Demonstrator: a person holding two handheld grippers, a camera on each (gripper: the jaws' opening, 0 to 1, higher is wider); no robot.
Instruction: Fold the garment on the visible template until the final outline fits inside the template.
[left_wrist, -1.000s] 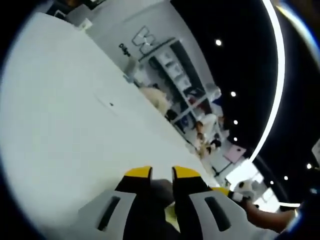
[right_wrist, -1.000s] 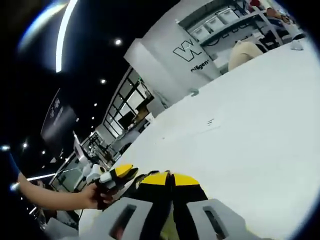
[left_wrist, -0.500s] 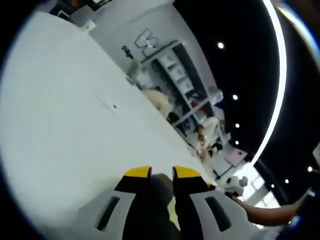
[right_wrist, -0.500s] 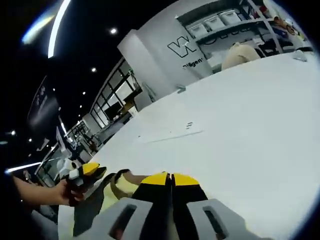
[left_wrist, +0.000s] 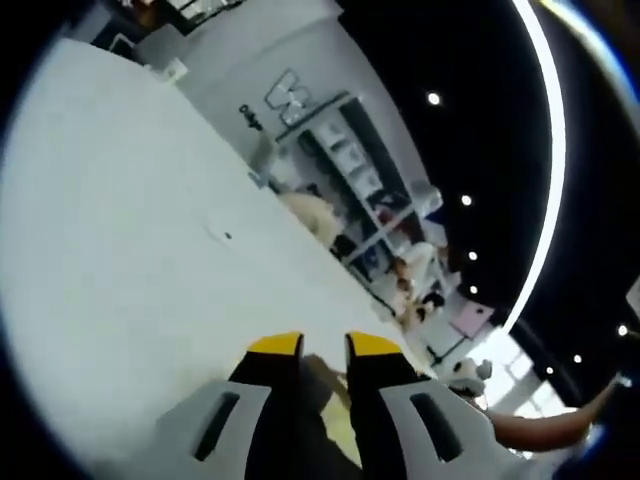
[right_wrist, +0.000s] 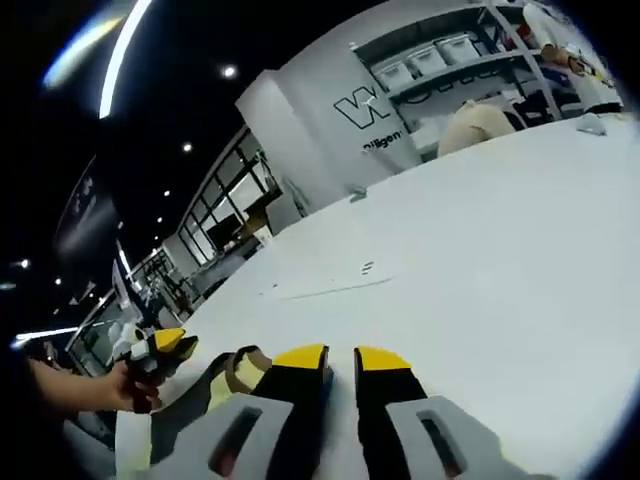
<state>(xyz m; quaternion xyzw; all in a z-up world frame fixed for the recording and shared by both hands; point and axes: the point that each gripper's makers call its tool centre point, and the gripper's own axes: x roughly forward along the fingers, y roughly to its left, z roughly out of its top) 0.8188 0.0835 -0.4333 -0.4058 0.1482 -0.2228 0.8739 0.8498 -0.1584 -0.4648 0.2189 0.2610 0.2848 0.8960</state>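
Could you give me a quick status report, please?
Left gripper pinching the garment. Right gripper open, nothing between its jaws. White table ahead.

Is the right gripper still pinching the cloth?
No, the right gripper now has a gap between its yellow tips, with bare white table showing; the garment lies to its left.

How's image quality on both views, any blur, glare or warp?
Left gripper view: soft throughout, white table nearly blown out, ceiling strip light bent into an arc by the fisheye. Right gripper view: sharper, wall lettering readable, table bright, horizon tilted.
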